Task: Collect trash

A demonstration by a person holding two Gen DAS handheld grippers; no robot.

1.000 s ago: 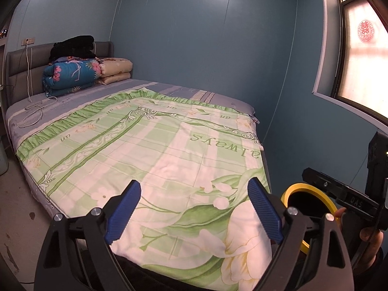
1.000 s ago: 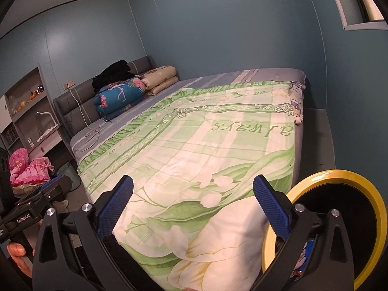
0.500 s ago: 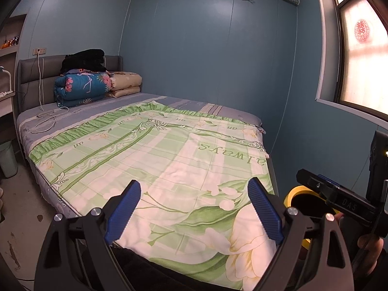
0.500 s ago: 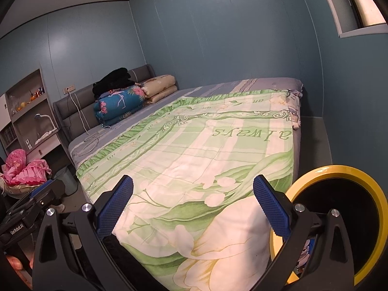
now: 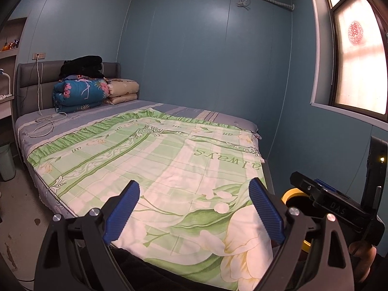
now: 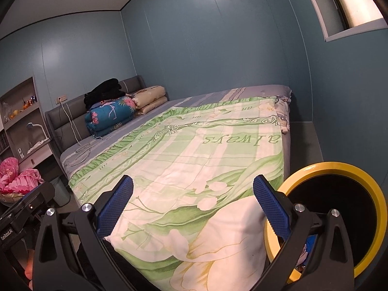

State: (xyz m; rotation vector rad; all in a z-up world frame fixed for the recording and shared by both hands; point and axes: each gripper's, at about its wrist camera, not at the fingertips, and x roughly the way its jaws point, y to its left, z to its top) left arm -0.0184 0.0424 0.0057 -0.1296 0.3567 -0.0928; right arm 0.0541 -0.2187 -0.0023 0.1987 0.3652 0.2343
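My left gripper (image 5: 194,214) stands open over the foot of the bed (image 5: 135,160), nothing between its blue pads. My right gripper (image 6: 192,208) is open too, also empty, above the same green floral quilt (image 6: 194,150). A yellow-rimmed bin (image 6: 339,211) with a dark inside stands at the bed's foot corner, just right of the right gripper; something blue (image 6: 309,245) lies low inside it. The bin's rim (image 5: 291,194) peeks out behind the right gripper's body (image 5: 334,206) in the left wrist view. No loose trash shows on the quilt.
Folded bedding (image 5: 80,92) with a black garment on top is piled at the headboard. A white cable (image 5: 46,123) lies on the sheet. A pale green basket (image 5: 6,162) stands on the floor at the left. A shelf unit (image 6: 19,118) and pink bedding (image 6: 17,177) are beside the bed.
Both grippers have tilted upward and drawn back a little, so more wall and the air conditioner show. Both stay open and empty.
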